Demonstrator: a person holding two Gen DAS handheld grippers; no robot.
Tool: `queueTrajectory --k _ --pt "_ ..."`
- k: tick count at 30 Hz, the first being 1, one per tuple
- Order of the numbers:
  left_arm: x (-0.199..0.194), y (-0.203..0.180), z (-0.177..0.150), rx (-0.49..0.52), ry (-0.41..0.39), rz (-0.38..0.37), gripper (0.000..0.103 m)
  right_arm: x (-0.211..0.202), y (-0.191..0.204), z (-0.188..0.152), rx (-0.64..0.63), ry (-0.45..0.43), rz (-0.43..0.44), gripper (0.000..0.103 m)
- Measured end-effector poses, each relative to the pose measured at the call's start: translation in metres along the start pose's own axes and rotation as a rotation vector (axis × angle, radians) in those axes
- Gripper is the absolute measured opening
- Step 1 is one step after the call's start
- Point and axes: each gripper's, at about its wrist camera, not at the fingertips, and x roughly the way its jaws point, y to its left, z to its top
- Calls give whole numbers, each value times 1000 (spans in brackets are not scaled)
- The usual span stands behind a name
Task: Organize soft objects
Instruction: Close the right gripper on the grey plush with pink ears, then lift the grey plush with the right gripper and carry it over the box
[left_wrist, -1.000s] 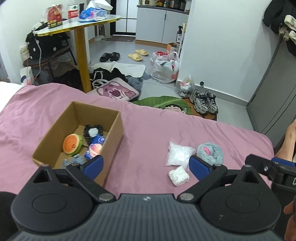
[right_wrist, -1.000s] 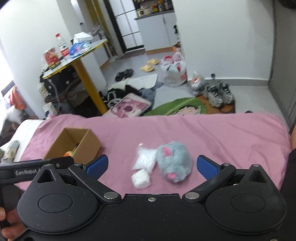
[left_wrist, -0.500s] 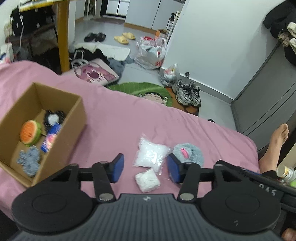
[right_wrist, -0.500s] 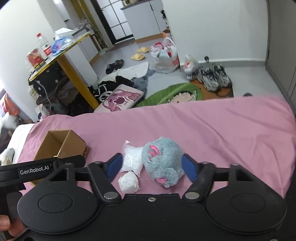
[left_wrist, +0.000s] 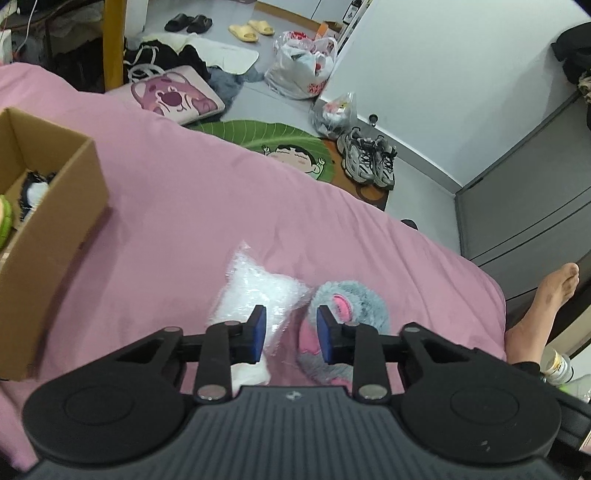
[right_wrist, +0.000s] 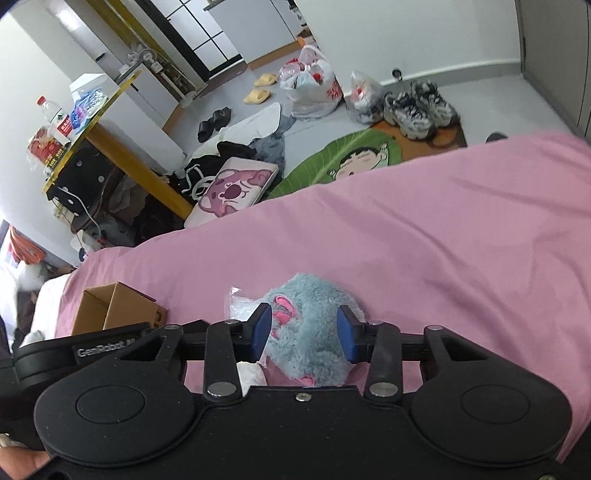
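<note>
The left gripper (left_wrist: 289, 332) was held low over the pink bed sheet (left_wrist: 184, 206), pointed forward and tipped down. Its two blue pads (left_wrist: 258, 330) were set apart with a gap between them, and nothing was gripped; the corner of a clear plastic bag of white stuffing (left_wrist: 255, 291) was seen in that gap, and it could not be told whether the pads touched it. The right gripper (right_wrist: 306, 332) was held low as well, and its blue pads (right_wrist: 346, 334) were placed on both sides of a fluffy blue plush toy (right_wrist: 314, 328) with pink ears. Whether the toy was squeezed or only framed could not be told. One plush toy was counted, lying on the sheet and touching the right side of the bag. One bag of stuffing was counted, and one small white lump (left_wrist: 251, 371) was seen just under the left gripper, mostly hidden. One cardboard box (left_wrist: 48, 218) was set on the sheet, well apart to the left, with some soft things inside it, too cut off to be counted. One bare foot (left_wrist: 546, 299) of a person was seen past the right edge of the bed. On the floor, two grey sneakers (left_wrist: 369, 158), two yellow slippers (left_wrist: 251, 29) and two black slippers (left_wrist: 188, 23) were counted.
</note>
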Motion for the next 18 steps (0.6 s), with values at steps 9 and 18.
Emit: queueTrajectory --k 9,18 --pt "34 -7 0 -68 25 -13 28 31 -13 -4 59 63 -9 35" --pt "49 -13 -8 -88 70 3 24 32 -21 -14 114 60 4 19"
